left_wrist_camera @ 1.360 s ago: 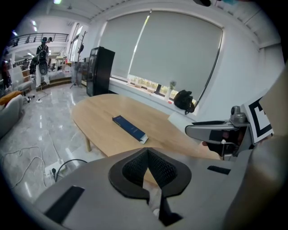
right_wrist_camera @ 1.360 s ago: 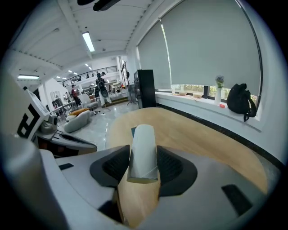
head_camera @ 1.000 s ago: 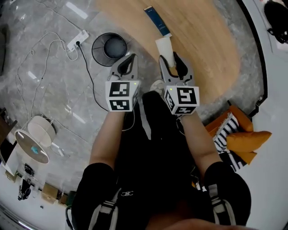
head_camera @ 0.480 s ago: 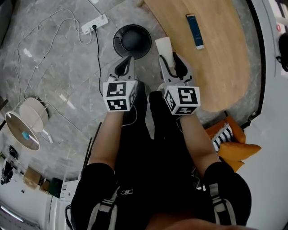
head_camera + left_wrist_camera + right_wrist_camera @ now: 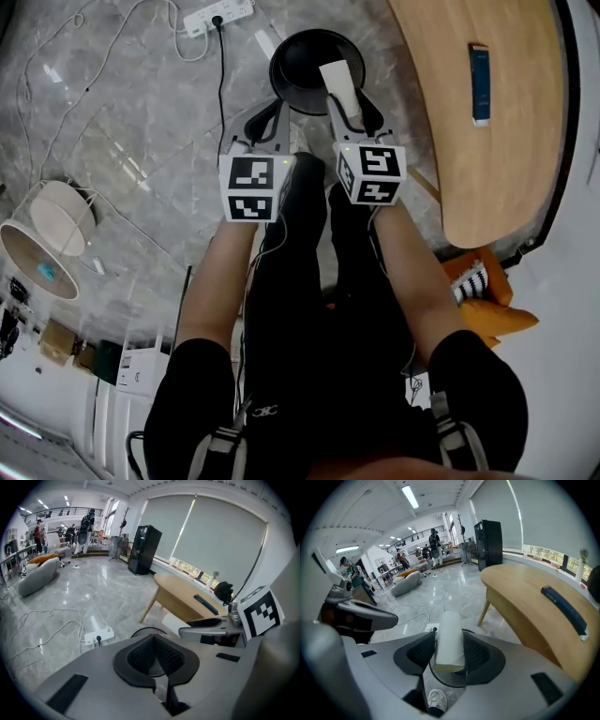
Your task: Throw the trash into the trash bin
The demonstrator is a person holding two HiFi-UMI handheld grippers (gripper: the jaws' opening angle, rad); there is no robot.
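Note:
A black round trash bin [image 5: 292, 62] stands on the grey marble floor in front of the person's feet. My right gripper [image 5: 346, 105] is shut on a white paper cup [image 5: 337, 81], which sticks out past the jaws over the bin's opening. In the right gripper view the cup [image 5: 449, 641] sits between the dark pads, with the bin's rim [image 5: 449, 682] right below it. My left gripper [image 5: 271, 120] hovers beside it at the bin's left edge, shut and holding nothing. Through its closed jaws [image 5: 153, 637] part of the bin [image 5: 146, 630] shows.
A curved wooden table [image 5: 506, 141] with a dark flat device [image 5: 479, 70] on it stands to the right. A white power strip [image 5: 220, 14] and cables lie left of the bin. A white lamp [image 5: 45, 246] is at far left, an orange cushion [image 5: 495, 317] at right.
Both grippers have moved forward and down toward the bin. The cup, which was clear of the bin, now hangs over its opening. Both grips are unchanged.

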